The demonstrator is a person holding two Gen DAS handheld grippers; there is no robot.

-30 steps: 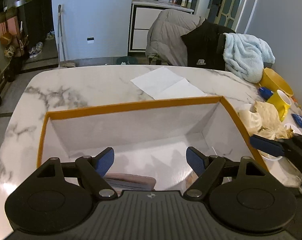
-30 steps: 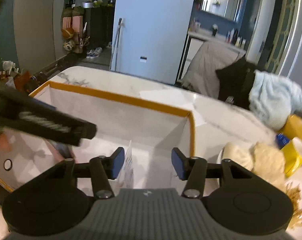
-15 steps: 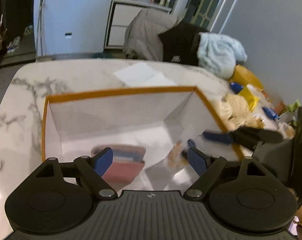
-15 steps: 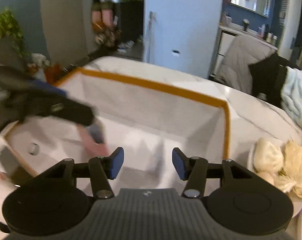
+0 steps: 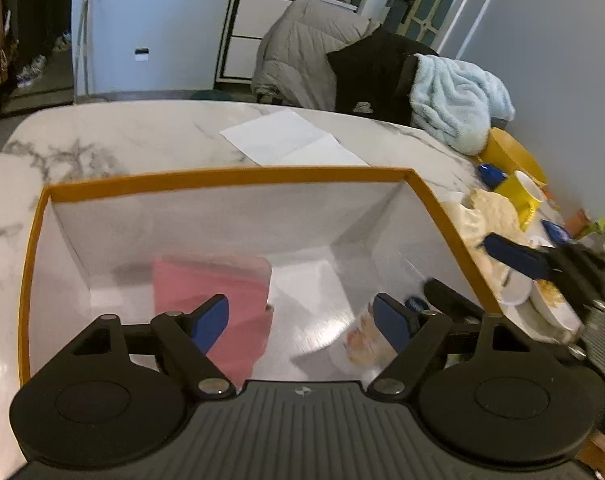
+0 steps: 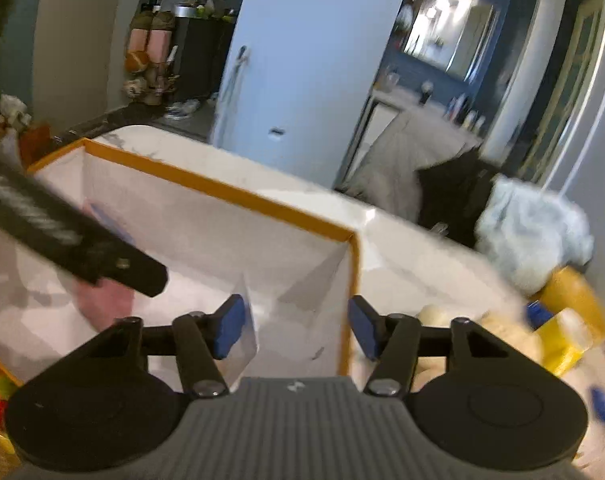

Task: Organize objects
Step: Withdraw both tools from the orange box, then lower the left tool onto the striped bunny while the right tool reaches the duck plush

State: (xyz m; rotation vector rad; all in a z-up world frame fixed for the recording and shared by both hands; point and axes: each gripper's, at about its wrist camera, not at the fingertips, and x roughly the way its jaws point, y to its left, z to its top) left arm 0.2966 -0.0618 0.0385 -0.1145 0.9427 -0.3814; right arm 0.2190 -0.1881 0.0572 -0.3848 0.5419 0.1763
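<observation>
Left claw (image 5: 300, 322) hangs w/ jaws wide apart and nothing gripped, having just narrowed a bit; its blue pads sit over the inside of the box (image 5: 222, 178), a big open-topped carton w/ smooth white walls and a thin orange rim, square-cornered. Right claw (image 6: 294, 326) is parted about halfway, jaws just opened further, nothing between the pads; it straddles the box's near-right corner, one finger inside, one over the counter (image 5: 102, 136). On the box floor lies a flat pink rectangular item (image 5: 210, 280), matte, prob. a pouch or thin book, too blurred to say which. Beside it toward the right wall is a small packet w/ orange-ish print (image 5: 360, 336), also smeared by motion. Floor between the two is bare white, as is the far half of the box. Counter is glossy white marble w/ grey veins, rounded corners; beyond the box a white paper sheet (image 5: 290, 140) lies flat, w/ open room on the left side. Right edge is crowded: yellow mug (image 5: 520, 196), yellow bowl (image 5: 510, 152), crumpled cream-coloured wrappers (image 5: 490, 212), white dishes. Fluffy pale-blue towel (image 5: 458, 104) and a quilted grey coat drape over chairs behind.
</observation>
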